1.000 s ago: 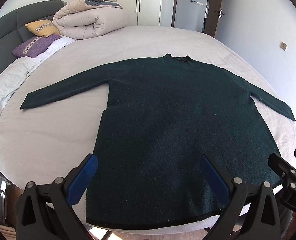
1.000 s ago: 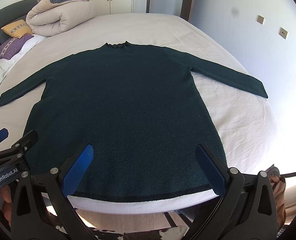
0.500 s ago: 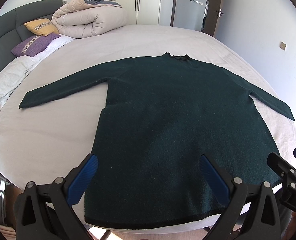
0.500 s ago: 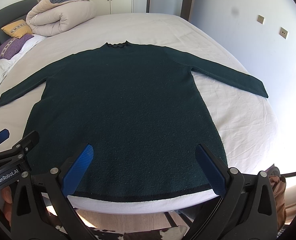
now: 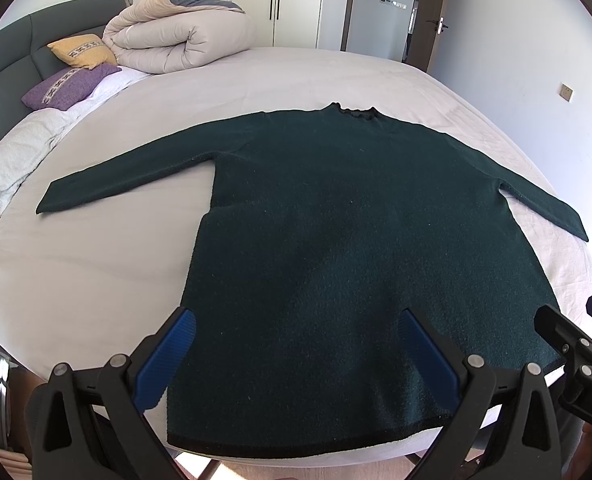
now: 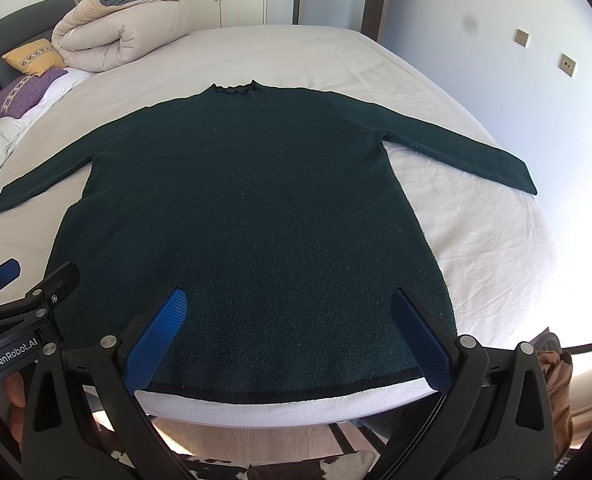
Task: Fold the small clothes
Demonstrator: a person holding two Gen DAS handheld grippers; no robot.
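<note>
— White bedsheet [image 5: 95,264] fills the left wrist view?
— Yes; a dark green sweater [image 5: 336,240] lies flat on it, sleeves spread. The left gripper [image 5: 296,344] hangs over the sweater's hem, fingers apart.
— Right wrist view?
— Same sweater [image 6: 247,208]; the right gripper [image 6: 287,320] gapes empty above the hem.

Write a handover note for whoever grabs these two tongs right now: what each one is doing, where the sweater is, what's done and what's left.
Left tongs: open, empty, hovering over the hem's left part.
Right tongs: open, empty, hovering over the hem's right part.
Dark green long-sleeved knit sweater: lying flat on the white bed sheet, collar away from you, both sleeves spread out sideways, hem at the near bed edge.
Done: the sweater lies spread flat; no fold made yet.
Left: all the folding, probably sleeves in first, then the body.
</note>
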